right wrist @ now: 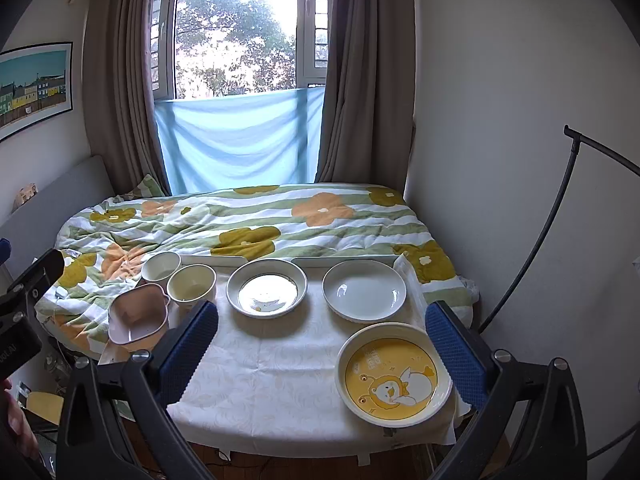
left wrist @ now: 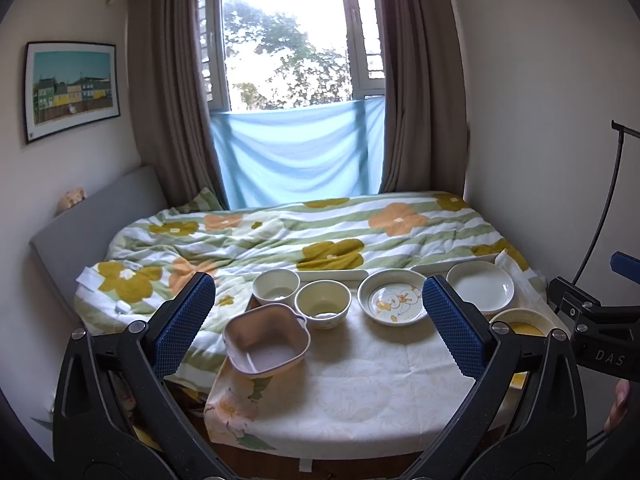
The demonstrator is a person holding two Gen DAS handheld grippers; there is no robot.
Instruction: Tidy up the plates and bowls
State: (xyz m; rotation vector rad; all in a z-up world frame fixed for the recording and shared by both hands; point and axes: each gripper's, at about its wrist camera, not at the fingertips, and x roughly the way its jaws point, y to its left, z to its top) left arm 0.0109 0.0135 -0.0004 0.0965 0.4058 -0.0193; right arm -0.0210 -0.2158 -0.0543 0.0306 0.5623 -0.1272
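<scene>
While hovering above the near edge of the bench (right wrist: pixel 280 380), left gripper (left wrist: pixel 319 322) with blue pads spread wide apart, nothing between them. Right gripper (right wrist: pixel 322 344) likewise held apart and empty, poised over the same white patterned cloth.

On the bench, from left to right:
- pink square bowl (left wrist: pixel 266 340) at the left edge, nearest that corner, upright and empty;
- cream bowl (left wrist: pixel 323 303) just behind and to the right of the pink one, almost touching it;
- second cream bowl (left wrist: pixel 276 286) further back and to the left, touching or nearly touching the first;
- duck-print plate (left wrist: pixel 394 296) in the middle of the back row, apart from the bowls;
- plain white plate (right wrist: pixel 364 290) to its right, near but not touching;
- yellow cartoon plate (right wrist: pixel 394 374) at the near right, in front of the white plate, close beside the right gripper's right pad.

Behind the crockery, two white trays (right wrist: pixel 212 260) along the far edge, against a bed (right wrist: pixel 248 220) under a green-striped flowered quilt. Beyond that, brown curtains (right wrist: pixel 116 80), a window (right wrist: pixel 236 36) with a blue cloth (right wrist: pixel 236 144) hung across its lower part, and a framed picture (left wrist: pixel 72 88) on the left wall.
</scene>
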